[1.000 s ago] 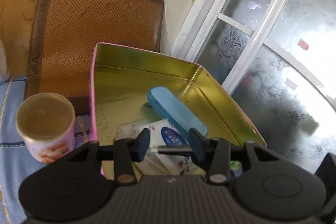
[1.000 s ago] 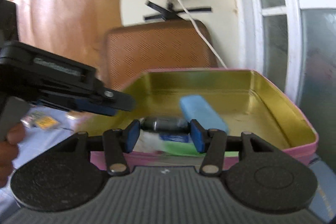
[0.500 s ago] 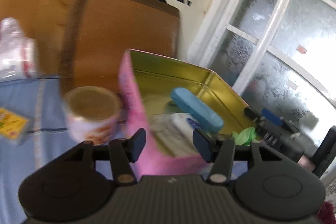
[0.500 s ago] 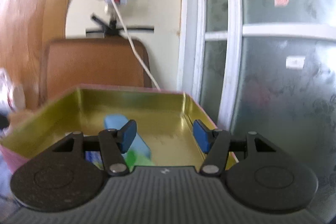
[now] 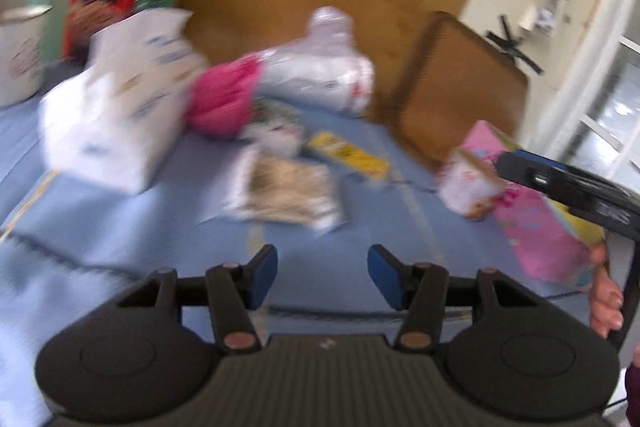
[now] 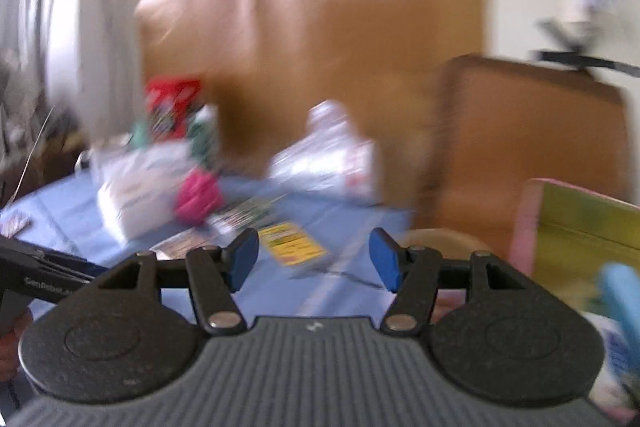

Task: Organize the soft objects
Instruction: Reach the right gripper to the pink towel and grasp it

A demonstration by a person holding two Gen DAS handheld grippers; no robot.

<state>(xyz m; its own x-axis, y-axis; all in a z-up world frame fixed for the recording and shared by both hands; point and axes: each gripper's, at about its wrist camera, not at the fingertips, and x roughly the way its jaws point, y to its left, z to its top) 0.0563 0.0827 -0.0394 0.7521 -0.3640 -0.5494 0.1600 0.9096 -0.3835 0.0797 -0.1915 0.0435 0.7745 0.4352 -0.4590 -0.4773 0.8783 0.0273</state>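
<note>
Both our left tongs [image 5: 322, 273] and right tongs [image 6: 314, 259] stand apart, holding nothing. The pink soft bundle [image 5: 224, 99] lies on the blue-clothed table [image 5: 132, 223], touching the white tissue pack [image 5: 116, 119]. We judge it light and compressible, best pinched at its free side. Open cloth lies on the near side of the bundle; the pink tin [image 6: 580, 227] bounds the right.
</note>
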